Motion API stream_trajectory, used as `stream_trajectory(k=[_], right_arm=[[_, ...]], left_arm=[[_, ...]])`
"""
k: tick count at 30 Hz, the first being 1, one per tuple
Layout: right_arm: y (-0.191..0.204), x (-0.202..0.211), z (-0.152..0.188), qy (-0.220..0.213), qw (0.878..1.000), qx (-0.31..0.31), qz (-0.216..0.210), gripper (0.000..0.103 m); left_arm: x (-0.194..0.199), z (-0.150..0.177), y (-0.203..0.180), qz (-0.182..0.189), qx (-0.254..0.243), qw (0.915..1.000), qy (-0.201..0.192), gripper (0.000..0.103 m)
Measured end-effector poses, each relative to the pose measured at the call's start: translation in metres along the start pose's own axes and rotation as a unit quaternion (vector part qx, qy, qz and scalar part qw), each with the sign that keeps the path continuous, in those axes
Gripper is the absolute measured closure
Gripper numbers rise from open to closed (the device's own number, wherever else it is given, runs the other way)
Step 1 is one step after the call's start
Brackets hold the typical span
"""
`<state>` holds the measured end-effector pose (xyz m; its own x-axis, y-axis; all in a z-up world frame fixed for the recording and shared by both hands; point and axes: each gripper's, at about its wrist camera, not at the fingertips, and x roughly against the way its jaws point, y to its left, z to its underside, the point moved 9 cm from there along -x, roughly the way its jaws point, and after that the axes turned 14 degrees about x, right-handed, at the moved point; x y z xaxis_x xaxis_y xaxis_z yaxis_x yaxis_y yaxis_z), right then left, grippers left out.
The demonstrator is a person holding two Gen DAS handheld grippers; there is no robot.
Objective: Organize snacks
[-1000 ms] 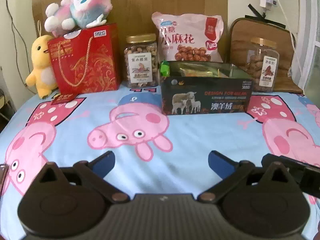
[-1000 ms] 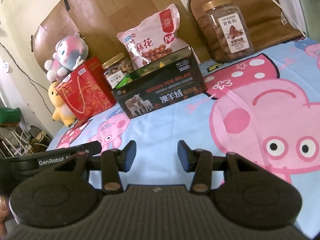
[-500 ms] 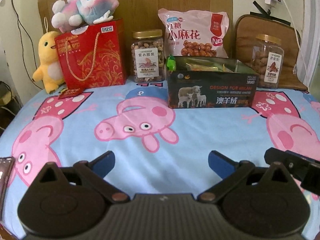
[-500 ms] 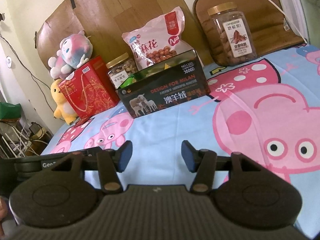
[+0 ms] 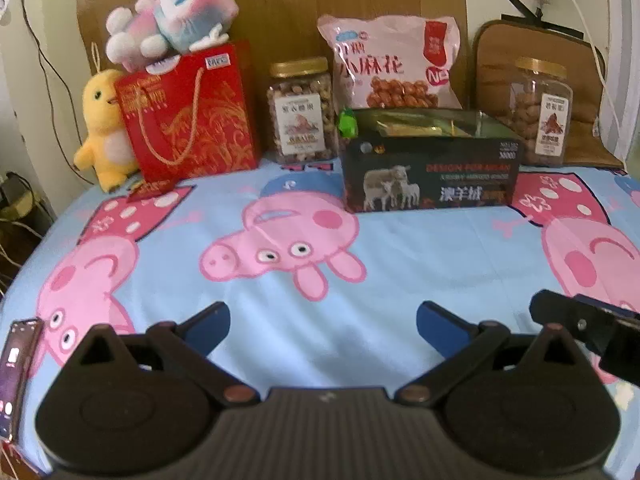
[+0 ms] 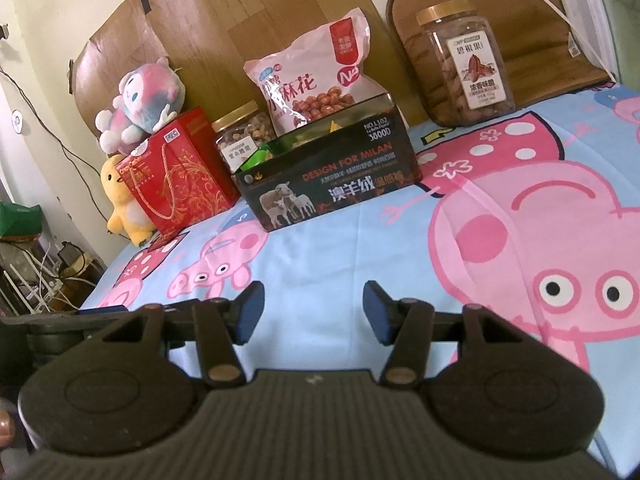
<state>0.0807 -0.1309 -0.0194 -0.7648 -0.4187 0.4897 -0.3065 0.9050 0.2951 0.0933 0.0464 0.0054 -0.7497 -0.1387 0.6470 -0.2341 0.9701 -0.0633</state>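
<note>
Ahead of my left gripper [image 5: 323, 326] and right gripper [image 6: 313, 312], both spread and empty, sits the dark open sheep-printed box [image 5: 432, 178]; I judge nothing started, reaching for a snack next.

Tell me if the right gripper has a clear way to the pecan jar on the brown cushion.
Probably yes: the right gripper is open and empty, and only bare sheet lies between it and the pecan jar.

A home bedroom: a cartoon-pig bedsheet [image 5: 400, 264], a wooden headboard [image 5: 280, 8] and plush toys [image 5: 176, 12].
</note>
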Motion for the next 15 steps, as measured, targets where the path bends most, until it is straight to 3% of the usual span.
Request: stream_trajectory(k=[10,15], right_arm=[[0.0,0.0006,-0.0001,-0.002,1.0,0.001,-0.001,0.045],[0.002,0.0017,-0.0011,-0.004,1.0,0.002,-0.003,0.045]], left_arm=[[0.0094,-0.0071,-0.0002,-0.013,-0.01,0.9991,-0.038,0.0],[0.01,-0.0057,0.0017,-0.014,-0.004,0.9993,-0.034,0.0]])
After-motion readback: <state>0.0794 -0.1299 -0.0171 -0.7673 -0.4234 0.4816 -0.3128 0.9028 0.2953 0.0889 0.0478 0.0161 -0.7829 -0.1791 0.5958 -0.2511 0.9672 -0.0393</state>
